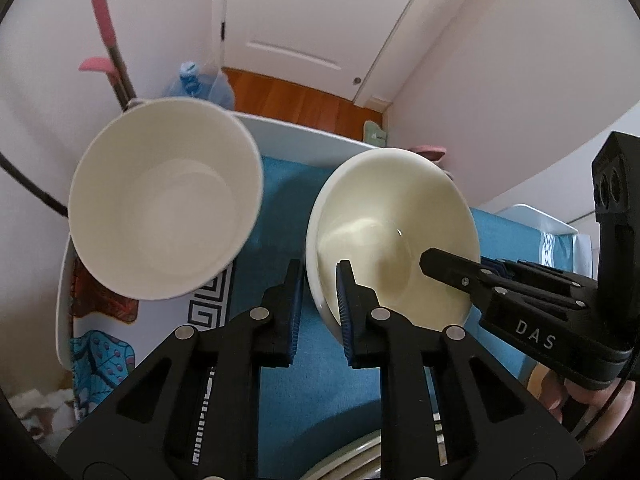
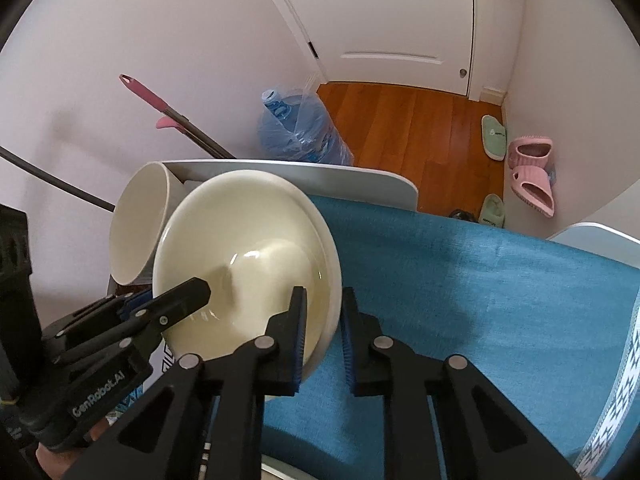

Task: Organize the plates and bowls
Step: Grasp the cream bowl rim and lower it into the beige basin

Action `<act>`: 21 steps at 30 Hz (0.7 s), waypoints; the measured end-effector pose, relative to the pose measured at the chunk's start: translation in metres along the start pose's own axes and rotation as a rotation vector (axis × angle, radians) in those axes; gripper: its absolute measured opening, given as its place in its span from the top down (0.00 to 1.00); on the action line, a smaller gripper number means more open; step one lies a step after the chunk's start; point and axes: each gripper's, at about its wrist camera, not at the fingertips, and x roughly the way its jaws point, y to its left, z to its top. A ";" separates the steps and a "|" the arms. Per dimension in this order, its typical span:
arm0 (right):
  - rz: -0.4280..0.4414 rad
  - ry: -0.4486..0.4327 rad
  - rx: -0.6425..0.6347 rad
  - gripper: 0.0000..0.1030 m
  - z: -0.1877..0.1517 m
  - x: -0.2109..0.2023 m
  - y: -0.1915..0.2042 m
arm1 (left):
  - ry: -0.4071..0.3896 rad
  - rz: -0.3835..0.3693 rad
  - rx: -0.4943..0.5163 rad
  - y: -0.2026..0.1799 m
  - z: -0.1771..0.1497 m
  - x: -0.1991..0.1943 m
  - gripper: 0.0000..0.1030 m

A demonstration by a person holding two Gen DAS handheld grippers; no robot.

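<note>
Two cream bowls nested together (image 1: 394,236) stand tilted on the blue cloth, also in the right wrist view (image 2: 248,252). My left gripper (image 1: 320,308) straddles their near-left rim, jaws slightly apart, one finger inside and one outside. My right gripper (image 2: 322,340) straddles the rim from the right, jaws apart. It also shows in the left wrist view (image 1: 452,268). A tall white bowl (image 1: 166,200) lies on its side to the left, also in the right wrist view (image 2: 140,224).
The blue cloth (image 2: 460,280) covers the table. A white table edge (image 2: 304,168) runs behind the bowls. A water jug (image 2: 300,128), a pink-handled mop (image 2: 160,104) and slippers (image 2: 532,172) are on the floor beyond. A plate rim (image 1: 344,456) shows at the bottom.
</note>
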 end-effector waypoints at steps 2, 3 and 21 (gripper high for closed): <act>0.001 -0.020 0.008 0.85 -0.001 -0.008 -0.002 | -0.013 -0.004 0.012 -0.006 0.000 -0.006 0.86; 0.002 -0.029 0.009 0.85 -0.001 -0.011 -0.002 | -0.016 -0.005 0.019 -0.009 0.000 -0.009 0.86; -0.039 -0.264 0.062 0.85 -0.098 -0.182 -0.066 | -0.075 -0.143 0.180 -0.159 -0.050 -0.102 0.86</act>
